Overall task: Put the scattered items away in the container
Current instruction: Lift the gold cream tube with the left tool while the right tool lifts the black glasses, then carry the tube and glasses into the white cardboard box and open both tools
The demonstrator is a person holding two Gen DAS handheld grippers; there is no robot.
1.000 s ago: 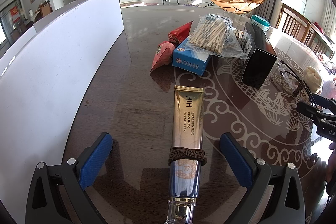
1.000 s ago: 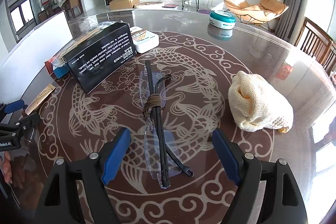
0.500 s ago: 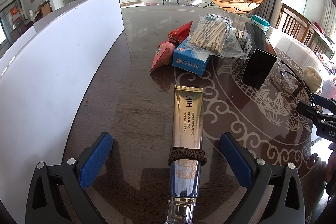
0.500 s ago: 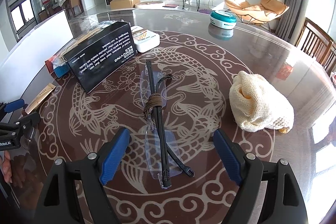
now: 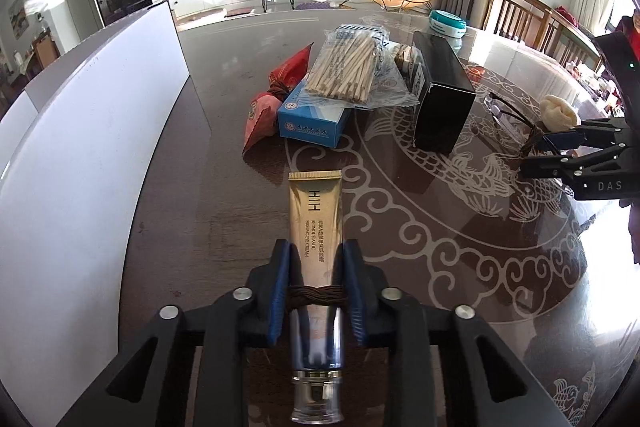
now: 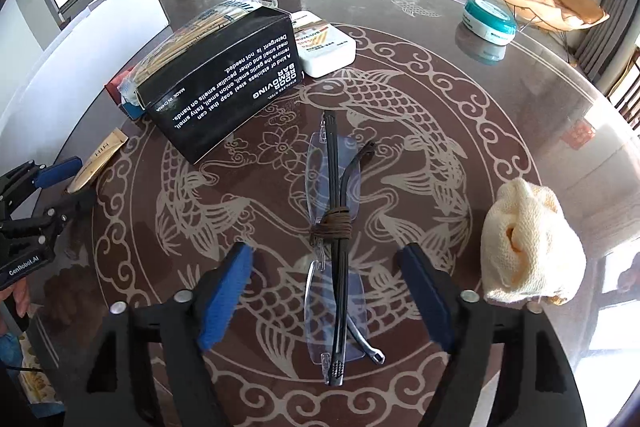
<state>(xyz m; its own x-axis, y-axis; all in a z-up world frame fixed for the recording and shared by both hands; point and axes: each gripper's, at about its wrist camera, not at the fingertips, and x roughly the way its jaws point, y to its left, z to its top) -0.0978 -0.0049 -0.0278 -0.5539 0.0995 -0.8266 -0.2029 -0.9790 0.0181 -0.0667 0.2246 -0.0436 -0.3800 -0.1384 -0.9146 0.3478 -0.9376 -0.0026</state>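
My left gripper (image 5: 315, 261) is shut on a gold cream tube (image 5: 316, 223) wrapped with a brown cord, lying on the table. The white container (image 5: 80, 131) stands to its left. My right gripper (image 6: 326, 267) is open, its pads on either side of folded rimless glasses (image 6: 334, 227) bound with brown cord. A cream knitted pouch (image 6: 530, 247) lies to the right of the glasses. The black box (image 6: 224, 75) stands beyond them on the left. The tube's end (image 6: 100, 159) and the left gripper (image 6: 64, 187) also show in the right wrist view.
A blue box (image 5: 314, 117), a bag of wooden sticks (image 5: 352, 67), red packets (image 5: 276, 95) and the black box (image 5: 442, 103) cluster mid-table. A white packet (image 6: 324, 43) and a teal round tin (image 6: 490, 21) sit farther back. Chairs line the table's right side.
My left gripper has closed on the cream tube. My right gripper has narrowed somewhat around the glasses and stays open.
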